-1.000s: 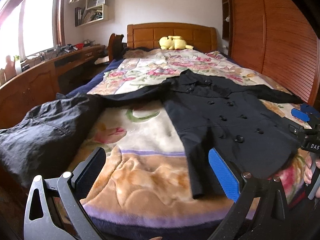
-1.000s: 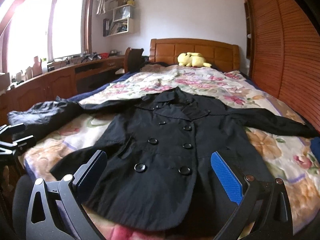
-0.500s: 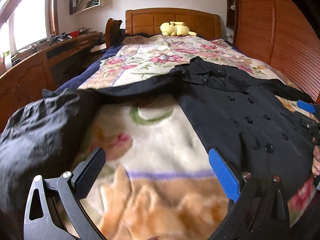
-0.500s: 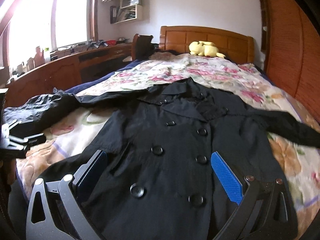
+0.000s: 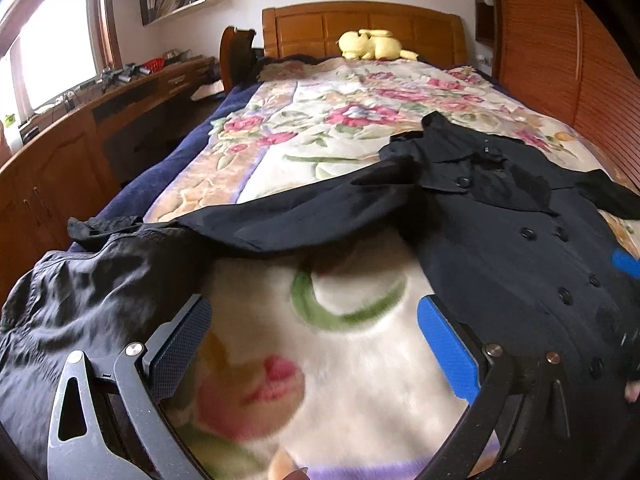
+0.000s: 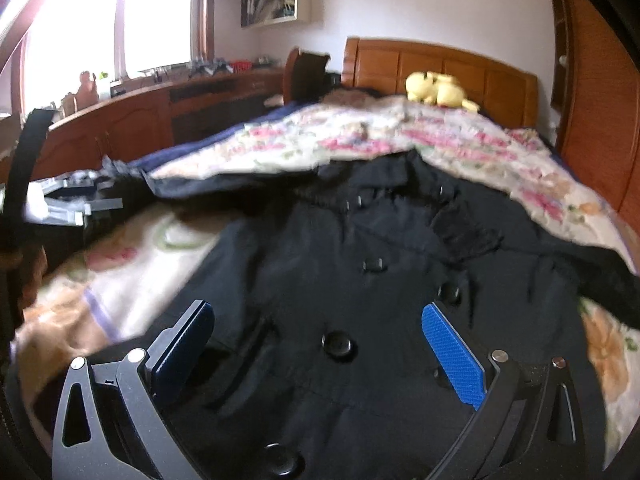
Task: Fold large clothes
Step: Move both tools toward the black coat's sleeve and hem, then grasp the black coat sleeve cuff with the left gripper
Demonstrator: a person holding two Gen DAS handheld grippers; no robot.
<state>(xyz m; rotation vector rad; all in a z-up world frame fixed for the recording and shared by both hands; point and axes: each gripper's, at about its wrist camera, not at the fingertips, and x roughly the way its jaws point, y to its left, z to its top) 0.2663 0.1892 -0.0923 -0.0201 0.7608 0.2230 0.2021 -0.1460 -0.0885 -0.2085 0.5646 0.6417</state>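
Observation:
A black double-breasted coat [image 5: 500, 248] lies flat, front up, on the floral blanket [image 5: 320, 128], collar toward the headboard. Its left sleeve [image 5: 288, 216] stretches out toward the bed's left edge. My left gripper [image 5: 314, 338] is open, low over bare blanket just left of the coat's body. In the right wrist view the same coat [image 6: 360, 280] fills the middle, and my right gripper [image 6: 318, 344] hangs open over its buttoned front, nothing between the fingers. The left gripper [image 6: 64, 204] shows at that view's left edge. A blue pad of the right gripper [image 5: 626, 262] peeks in at the left view's right edge.
A second dark garment [image 5: 76, 312] is heaped at the bed's near left corner. A yellow plush toy [image 5: 372, 46] sits by the wooden headboard [image 5: 360, 24]. A wooden desk [image 5: 120, 100] runs along the left; a slatted wardrobe [image 5: 560, 60] stands on the right.
Both grippers have moved forward and lower over the bed; the left one now sits closer to the sleeve, the right one closer over the coat's buttons. Both stay open.

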